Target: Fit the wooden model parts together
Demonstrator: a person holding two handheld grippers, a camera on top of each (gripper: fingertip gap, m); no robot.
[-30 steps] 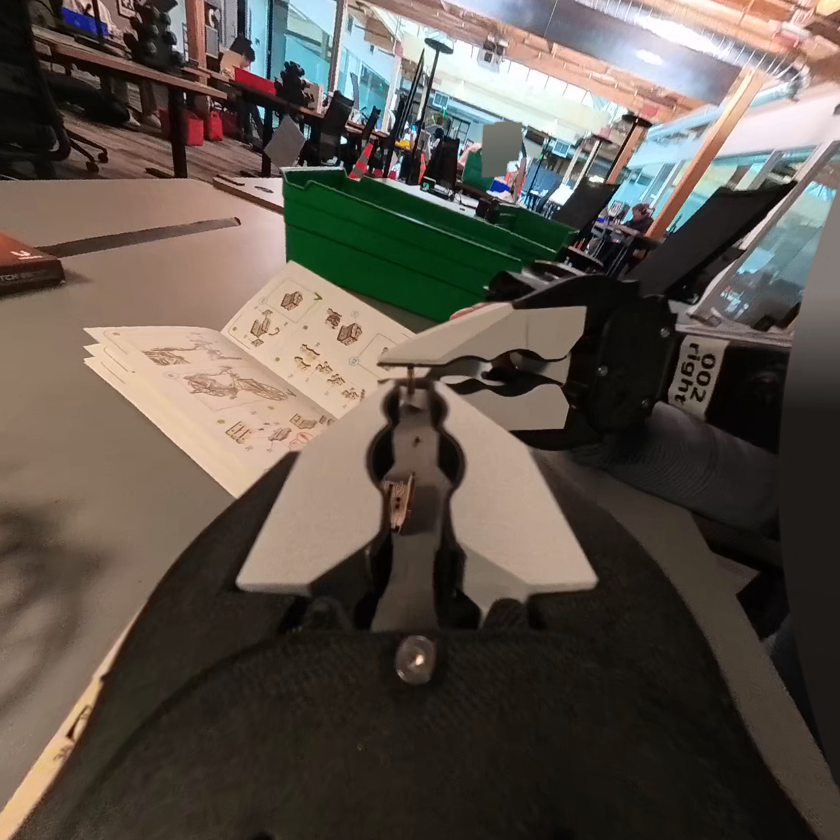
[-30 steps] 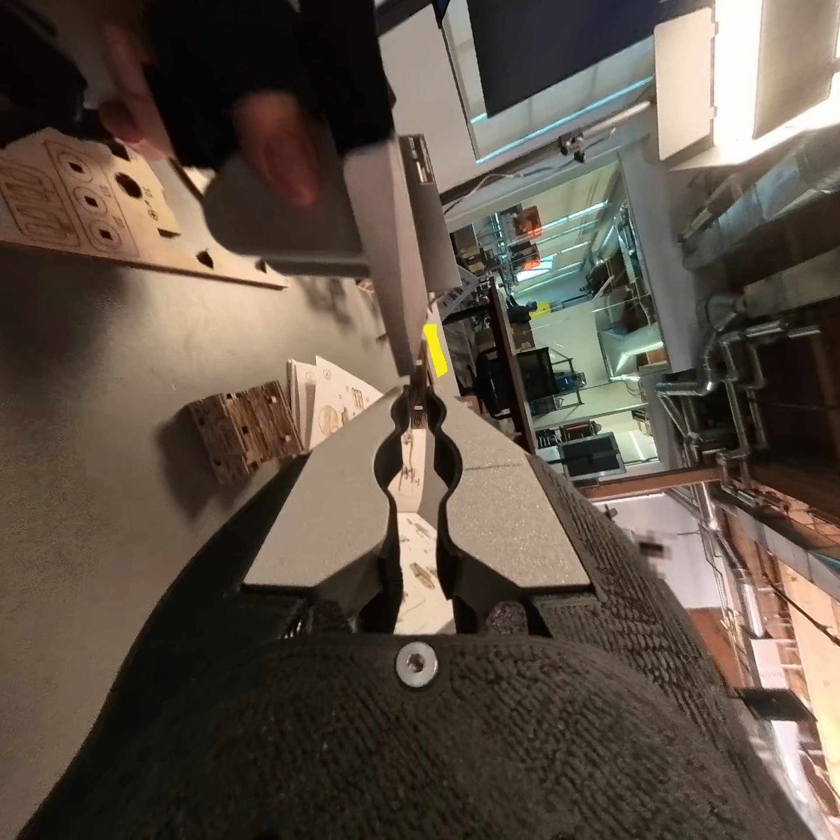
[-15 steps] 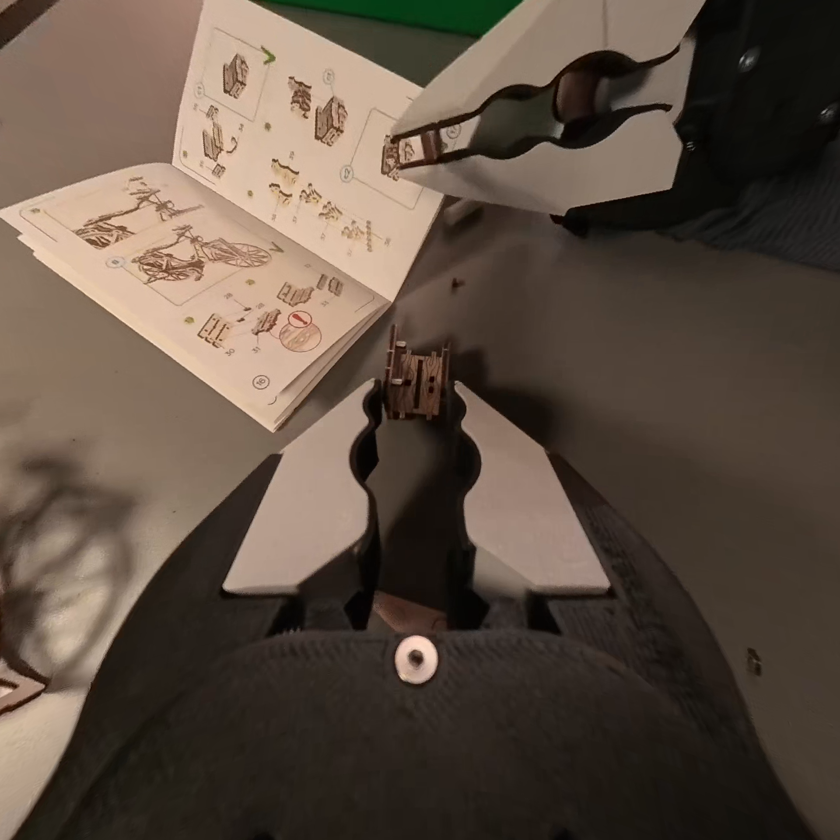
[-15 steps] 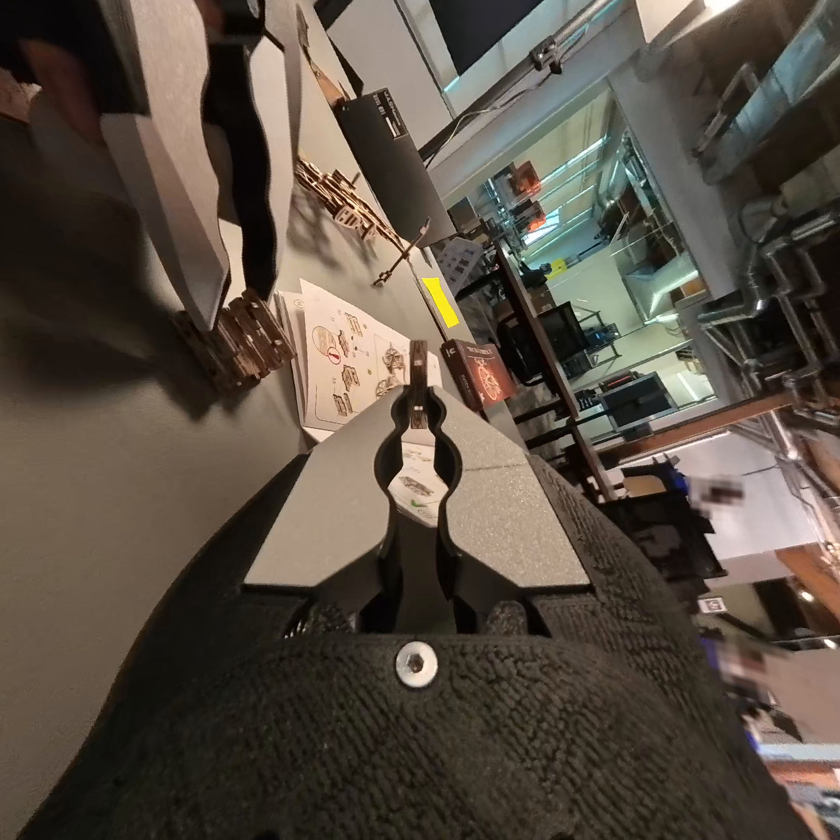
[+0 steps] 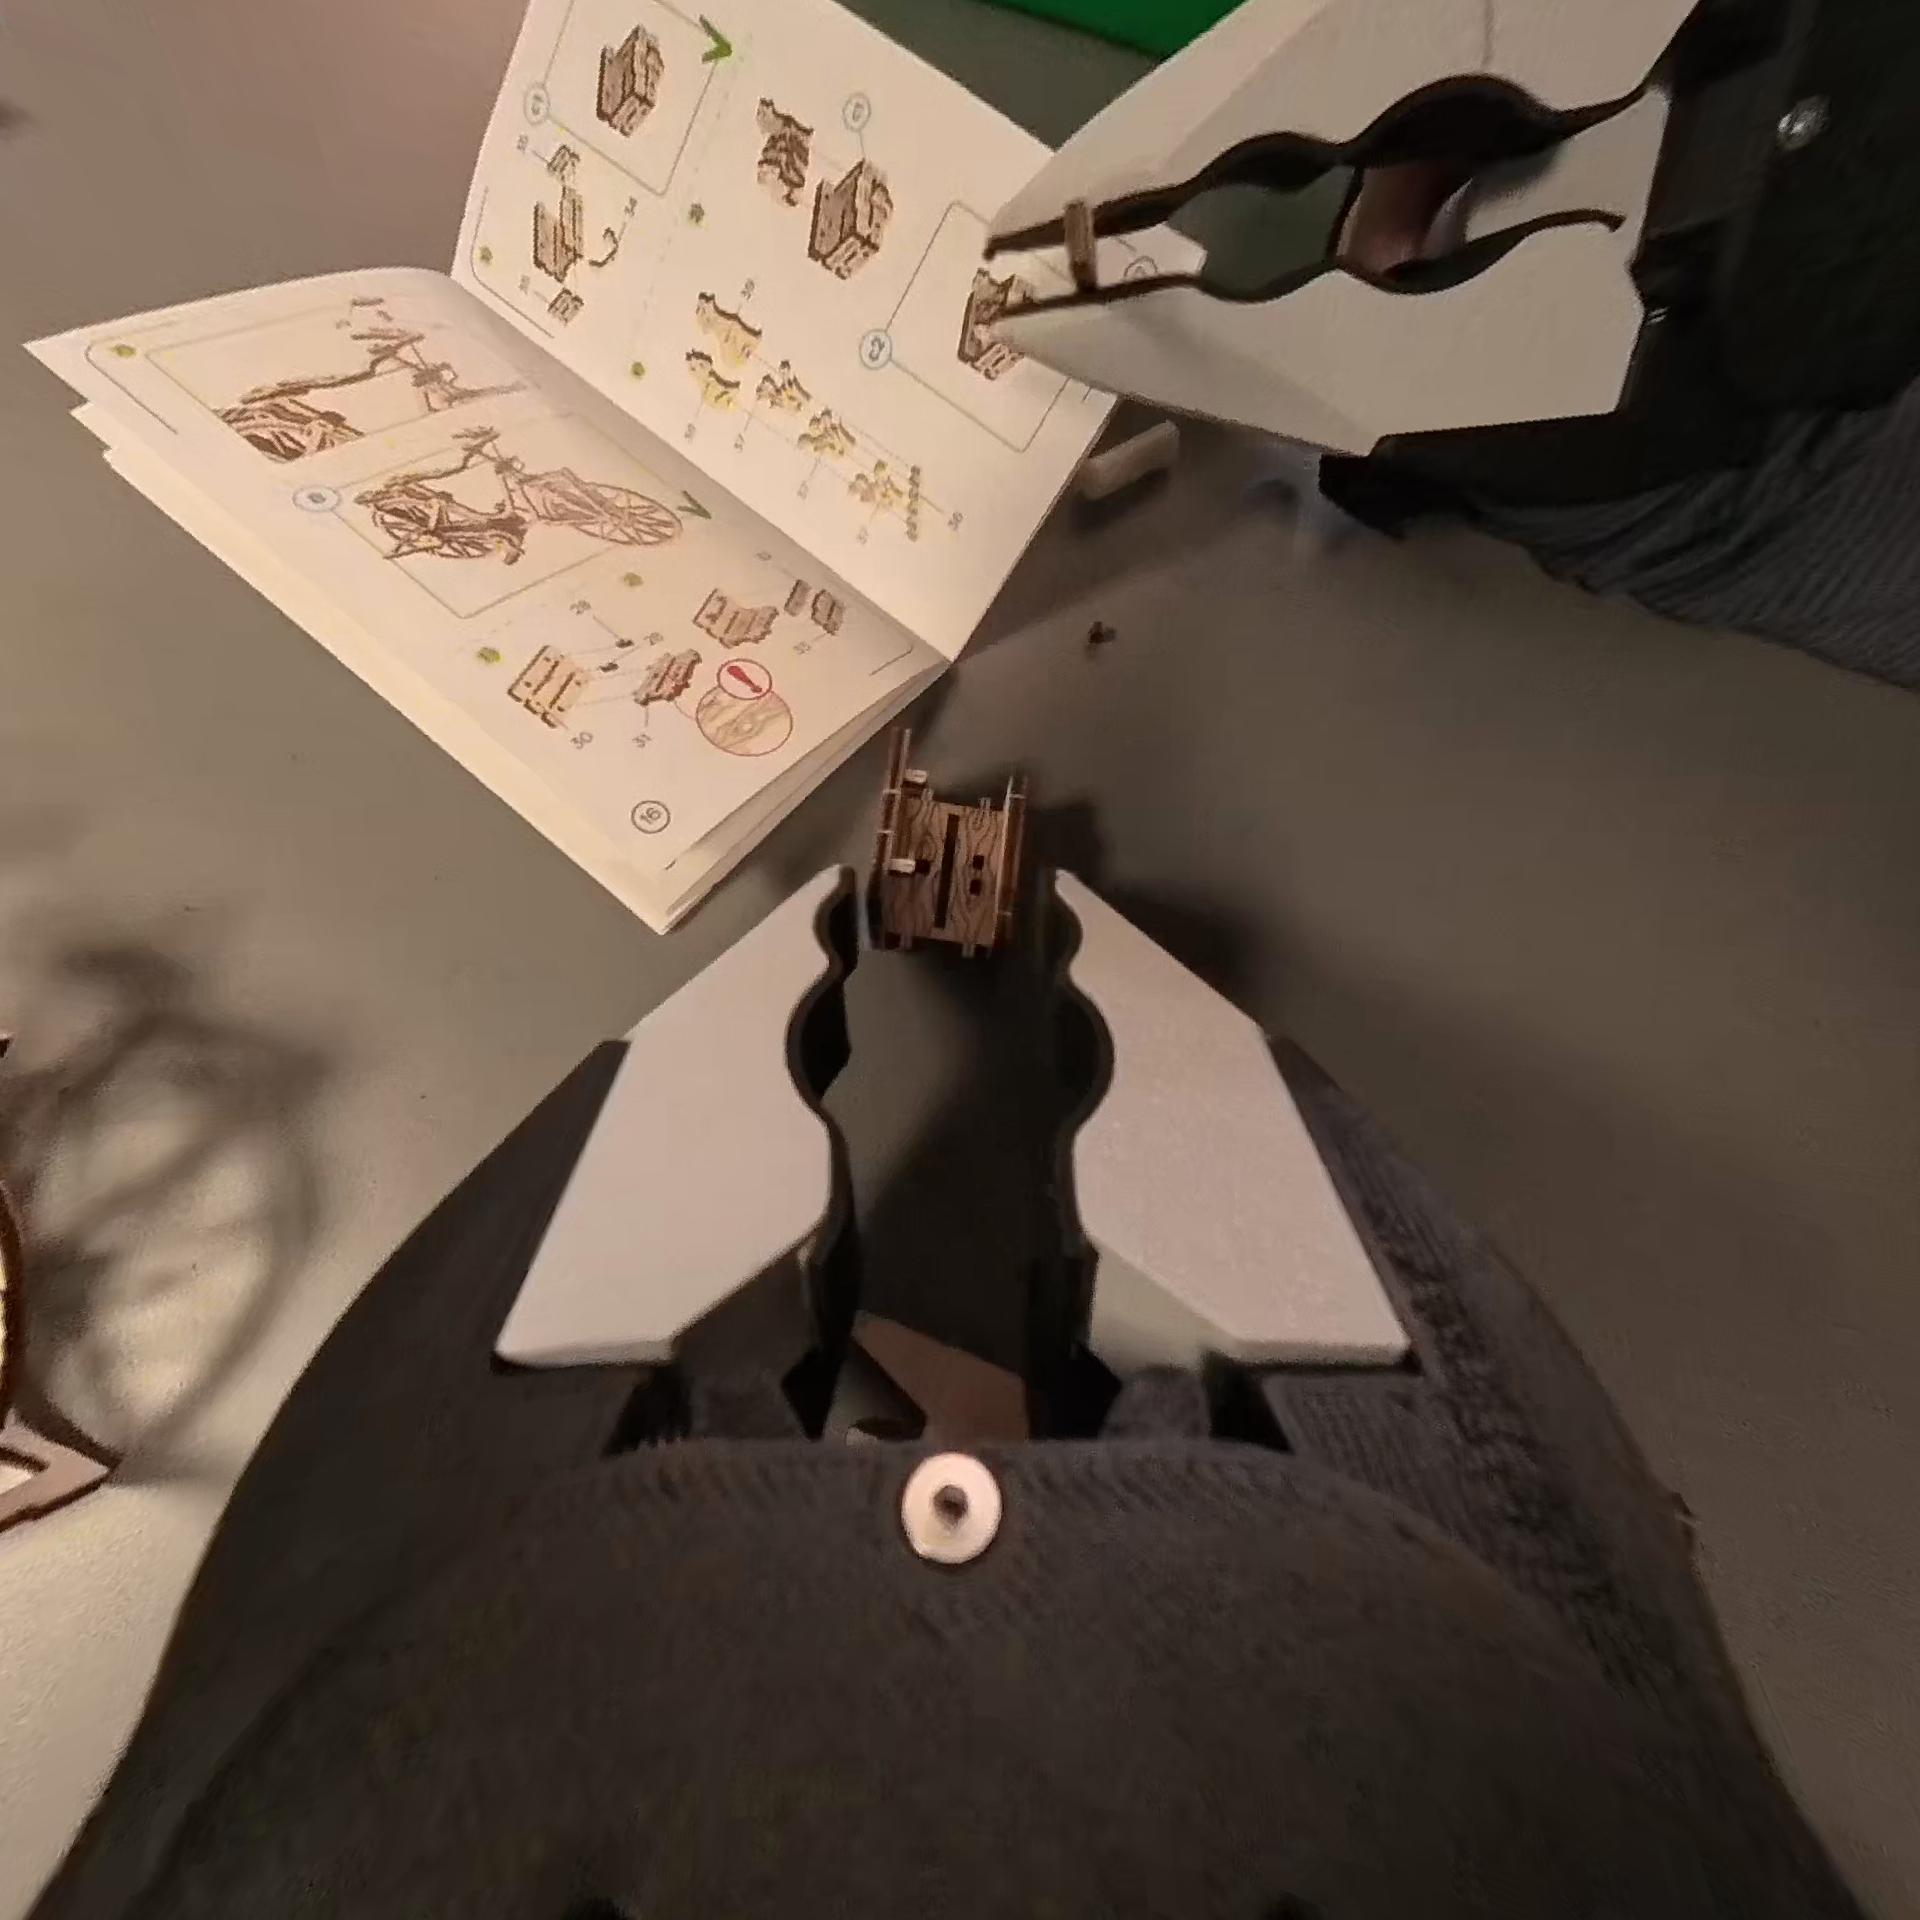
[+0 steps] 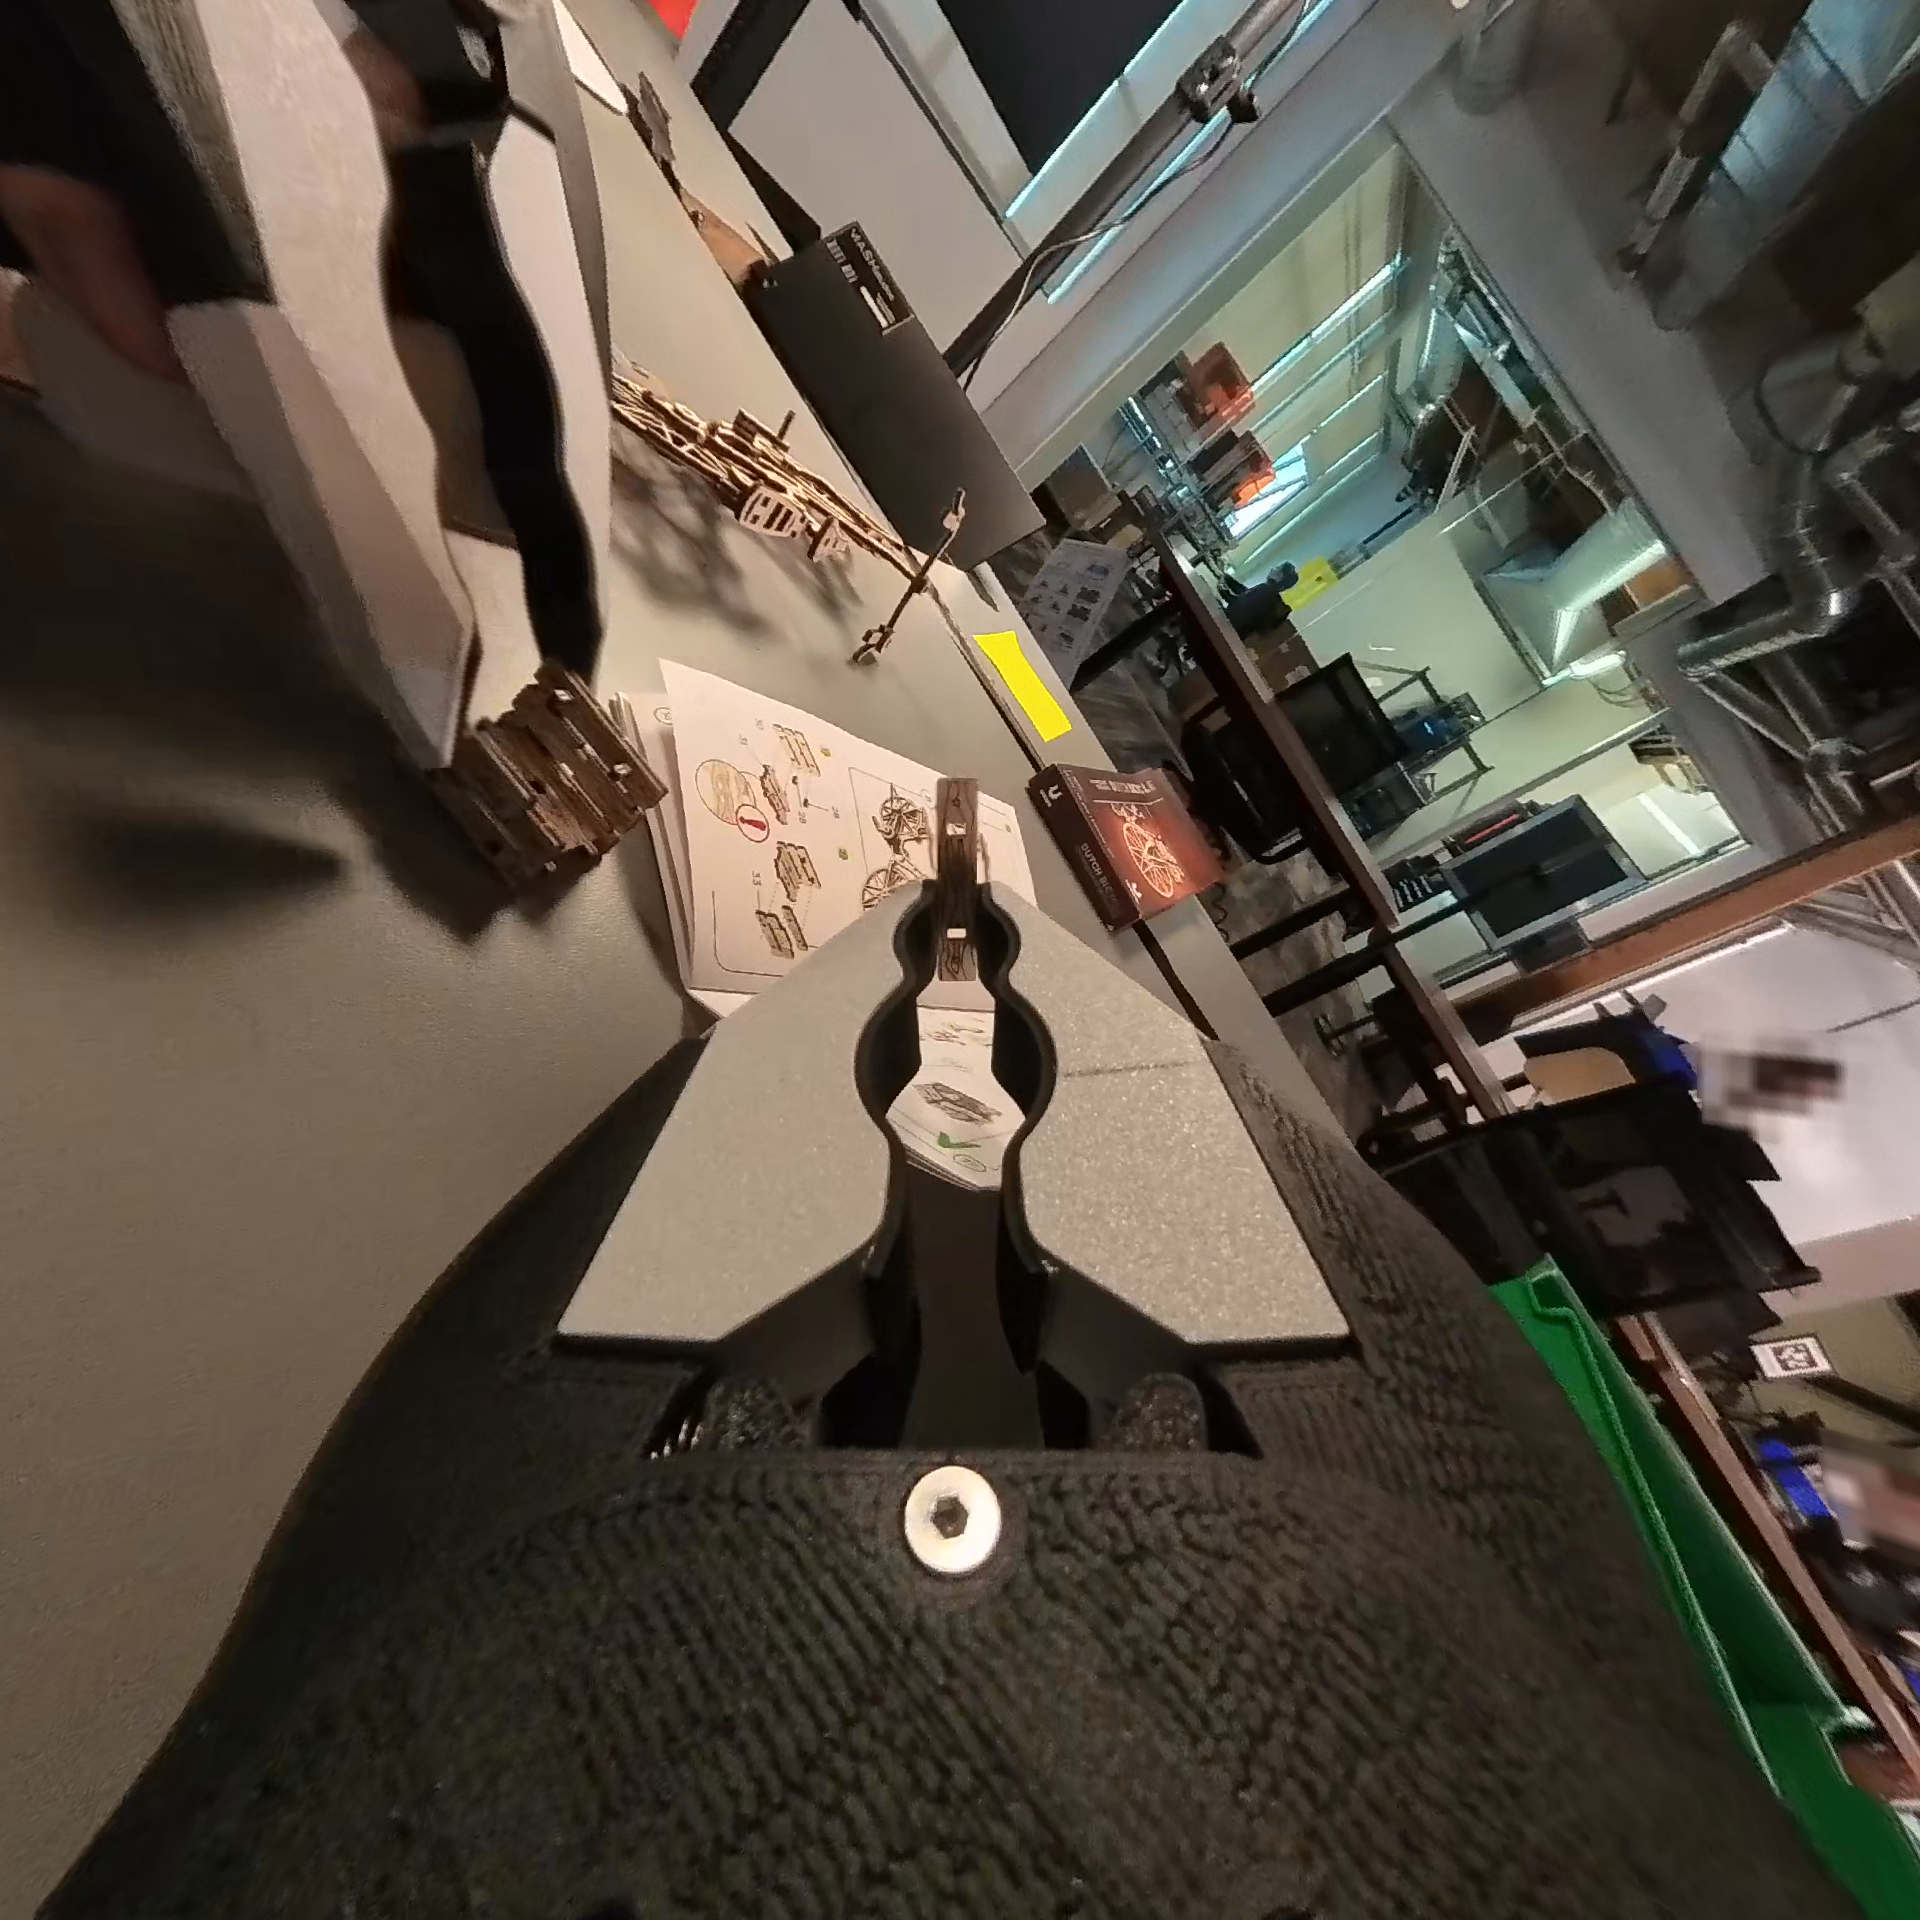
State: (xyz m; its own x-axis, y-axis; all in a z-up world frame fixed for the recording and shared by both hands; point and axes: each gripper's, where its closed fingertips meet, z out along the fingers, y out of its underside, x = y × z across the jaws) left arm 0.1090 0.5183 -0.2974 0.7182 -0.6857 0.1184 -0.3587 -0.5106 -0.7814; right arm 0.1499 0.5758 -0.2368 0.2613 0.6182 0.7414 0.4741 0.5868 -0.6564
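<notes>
A small boxy wooden block (image 5: 951,873) stands on the grey table (image 5: 1455,935). My left gripper (image 5: 951,888) is open, with a finger on each side of the block and a thin gap on both sides. In the right wrist view the left gripper (image 6: 509,707) comes down from the upper left onto the same block (image 6: 561,774). My right gripper (image 6: 956,894) is shut on a thin dark wooden strip (image 6: 956,842) that sticks out past its tips. In the left wrist view the right gripper (image 5: 1003,281) hangs above the booklet with the strip (image 5: 1077,241) held crosswise.
An open instruction booklet (image 5: 582,499) lies left of the block, with a small white stick (image 5: 1127,468) by its corner. A partly built wooden model (image 6: 748,488), a black box (image 6: 883,364), a brown box (image 6: 1132,857) and a green bin (image 6: 1662,1538) are farther off.
The two grippers met tip to tip and have parted. My left gripper has tilted down, opened and come down around the block. My right gripper has drawn back with the strip.
</notes>
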